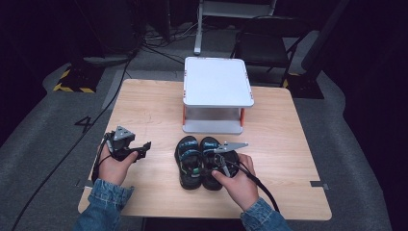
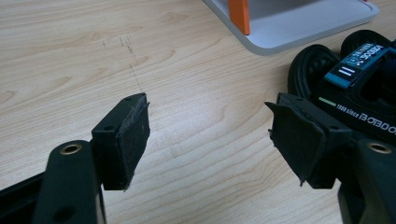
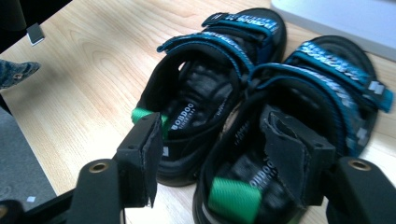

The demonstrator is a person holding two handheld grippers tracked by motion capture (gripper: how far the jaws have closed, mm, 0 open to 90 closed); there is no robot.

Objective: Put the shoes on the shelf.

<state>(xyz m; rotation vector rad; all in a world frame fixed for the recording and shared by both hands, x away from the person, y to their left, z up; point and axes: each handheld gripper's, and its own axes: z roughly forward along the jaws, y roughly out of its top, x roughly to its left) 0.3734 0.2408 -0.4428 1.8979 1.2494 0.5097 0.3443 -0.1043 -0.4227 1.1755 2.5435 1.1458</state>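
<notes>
Two black sandals with blue straps sit side by side near the middle of a wooden table (image 1: 144, 110): the left sandal (image 1: 188, 161) and the right sandal (image 1: 215, 161), its heel under the right gripper (image 3: 210, 144). That gripper's jaws stand apart over both heels, pressing on neither. Its view shows green heel tabs and "BOBDOG" printed on the footbeds. The left gripper (image 2: 210, 140) hovers open over bare wood just beside the pair; its view reads "since BOBDOG" along a strap. Beyond stands one white two-tier stand (image 1: 217, 86) with orange posts.
</notes>
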